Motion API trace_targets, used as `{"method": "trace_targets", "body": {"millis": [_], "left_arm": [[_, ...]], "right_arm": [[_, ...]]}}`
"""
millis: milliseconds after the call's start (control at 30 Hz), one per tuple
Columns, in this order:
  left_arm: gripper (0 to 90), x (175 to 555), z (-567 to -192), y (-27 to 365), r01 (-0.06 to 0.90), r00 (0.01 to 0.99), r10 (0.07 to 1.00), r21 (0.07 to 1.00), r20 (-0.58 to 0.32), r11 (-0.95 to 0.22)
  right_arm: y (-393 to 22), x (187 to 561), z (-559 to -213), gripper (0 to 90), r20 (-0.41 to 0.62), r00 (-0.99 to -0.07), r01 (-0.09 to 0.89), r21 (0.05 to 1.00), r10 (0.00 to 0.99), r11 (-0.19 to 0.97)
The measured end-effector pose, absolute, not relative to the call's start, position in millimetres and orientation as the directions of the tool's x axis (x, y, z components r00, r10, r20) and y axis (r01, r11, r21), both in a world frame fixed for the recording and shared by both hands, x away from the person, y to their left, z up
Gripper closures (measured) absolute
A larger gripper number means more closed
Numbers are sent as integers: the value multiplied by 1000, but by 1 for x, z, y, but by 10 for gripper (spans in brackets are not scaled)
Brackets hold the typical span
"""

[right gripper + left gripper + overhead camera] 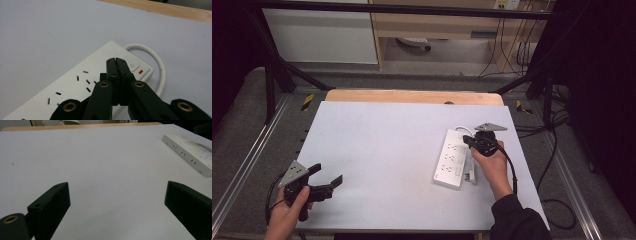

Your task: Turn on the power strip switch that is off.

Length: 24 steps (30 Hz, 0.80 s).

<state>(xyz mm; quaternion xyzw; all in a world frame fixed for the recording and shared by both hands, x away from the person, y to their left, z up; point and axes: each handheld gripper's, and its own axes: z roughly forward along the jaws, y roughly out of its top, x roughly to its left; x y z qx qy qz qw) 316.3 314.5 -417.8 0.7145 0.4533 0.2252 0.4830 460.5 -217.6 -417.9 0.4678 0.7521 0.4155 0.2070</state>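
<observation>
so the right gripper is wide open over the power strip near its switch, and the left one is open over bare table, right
Not quite. The right gripper is shut, not wide open: the right gripper view shows its jaws pressed together with nothing between them, over the power strip beside its switch. The rest holds: the left gripper is open over bare table.

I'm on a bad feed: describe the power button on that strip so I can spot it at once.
Find the white power strip on the table's right half, under the right gripper. Go to the end where its white cable loops out. The button is the rounded square there, beside a small red mark.
</observation>
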Motion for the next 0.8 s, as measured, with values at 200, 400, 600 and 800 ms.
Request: {"method": "trace_targets", "body": {"millis": [200,400,600,800], "left_arm": [[63,316,-418,315,431,487,866,894,-114,-124],[64,316,-418,315,430,487,866,894,-115,-124],[64,316,-418,315,427,490,864,895,-113,-126],[62,316,-418,315,427,489,865,895,-110,-128]], "right_arm": [[-220,459,-425,900,79,-475,540,813,876,219],[-220,456,-428,900,74,-475,533,817,877,219],[-222,455,-432,900,77,-467,537,816,881,214],[-222,454,-434,900,78,-471,537,816,879,215]]}}
